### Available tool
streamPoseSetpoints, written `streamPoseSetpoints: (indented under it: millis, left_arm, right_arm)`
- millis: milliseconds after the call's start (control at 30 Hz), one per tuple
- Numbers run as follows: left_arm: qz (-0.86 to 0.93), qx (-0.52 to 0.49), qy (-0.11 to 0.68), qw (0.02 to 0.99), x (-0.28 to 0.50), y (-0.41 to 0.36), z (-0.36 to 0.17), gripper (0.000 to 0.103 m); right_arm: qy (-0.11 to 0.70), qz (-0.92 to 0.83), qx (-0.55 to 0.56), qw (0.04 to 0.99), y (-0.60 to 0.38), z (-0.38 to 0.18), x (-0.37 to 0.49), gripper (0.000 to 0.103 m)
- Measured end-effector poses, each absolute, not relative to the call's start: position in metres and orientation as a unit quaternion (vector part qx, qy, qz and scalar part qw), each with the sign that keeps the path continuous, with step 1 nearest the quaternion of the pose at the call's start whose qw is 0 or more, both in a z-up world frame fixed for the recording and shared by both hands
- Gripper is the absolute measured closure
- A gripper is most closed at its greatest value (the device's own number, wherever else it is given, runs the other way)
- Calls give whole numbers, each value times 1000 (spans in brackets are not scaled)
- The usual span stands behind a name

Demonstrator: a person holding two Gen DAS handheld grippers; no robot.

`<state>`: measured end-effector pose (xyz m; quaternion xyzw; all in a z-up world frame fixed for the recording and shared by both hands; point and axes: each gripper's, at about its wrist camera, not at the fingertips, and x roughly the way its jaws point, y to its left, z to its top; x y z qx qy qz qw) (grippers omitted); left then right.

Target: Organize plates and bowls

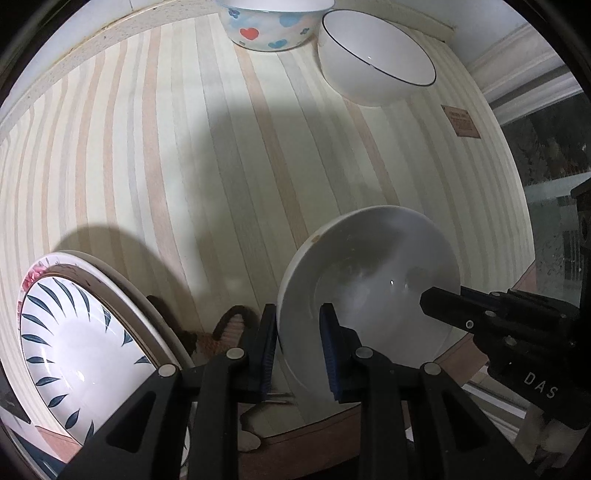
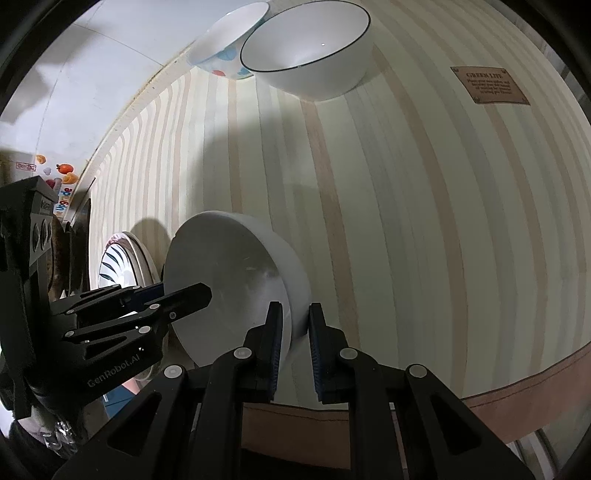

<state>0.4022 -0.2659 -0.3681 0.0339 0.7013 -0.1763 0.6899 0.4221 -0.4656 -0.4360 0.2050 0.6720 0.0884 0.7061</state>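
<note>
A plain white bowl (image 1: pixel 369 266) (image 2: pixel 229 258) is held tilted above the striped tablecloth near the table's front edge. My left gripper (image 1: pixel 298 314) is shut on its left rim, one pad inside and one outside. My right gripper (image 2: pixel 295 310) is shut on the opposite rim in the same way. Each gripper shows in the other's view: the right gripper (image 1: pixel 443 299) and the left gripper (image 2: pixel 184 291). To the left lies a leaf-patterned plate (image 1: pixel 74 332) (image 2: pixel 118 258) on top of another, pink-flowered plate.
At the table's far edge stand a heart-patterned bowl (image 1: pixel 266 29) (image 2: pixel 221 48) and a white bowl with a dark rim line (image 1: pixel 373 59) (image 2: pixel 306 48), side by side. A brown label (image 2: pixel 489 85) is sewn on the cloth at the right. Bare striped cloth (image 1: pixel 221 166) lies between.
</note>
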Motion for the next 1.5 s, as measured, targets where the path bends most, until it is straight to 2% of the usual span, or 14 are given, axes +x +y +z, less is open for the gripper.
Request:
streamPoseSetpoints:
  millis: [533,667,800,867,933,967,1000,1067,1233,1500]
  left_arm:
    - [-177,47,702,688,402,-274,-369,82]
    - [-175,53,692,699,402,-269,-348,82]
    - [-177,45,659,729,410,-266,-305,81]
    - [-181,30,647,740,425,-269,-287,77]
    - [-186,12,637,748,444,-271,-277,74]
    - [-186,9,634,751,454,-273,-275,72]
    - [-184,4,633,752,466,-277,-277,71]
    - [-182,-13,638,748,495,-285,-285,71]
    - [-181,-28,654,734,540,-310,-315,71]
    - [-172,-4,678,715,581,-345,-359,71]
  right_arm:
    - [681,83,206,697,-461,-443,430,87]
    - [679,86,207,699,-466,-437,432,87]
    - [661,86,214,714,-477,-411,434,87]
    - [647,86,221,724,-486,-396,438,87]
    - [634,84,234,732,-497,-380,447,83]
    - [628,84,241,735,-502,-375,453,74]
    - [621,84,245,740,-508,-370,462,65]
    - [611,75,244,750,-519,-366,480,61]
    - [598,46,260,757,-544,-376,527,61]
    - [614,28,280,738,-562,-425,577,61]
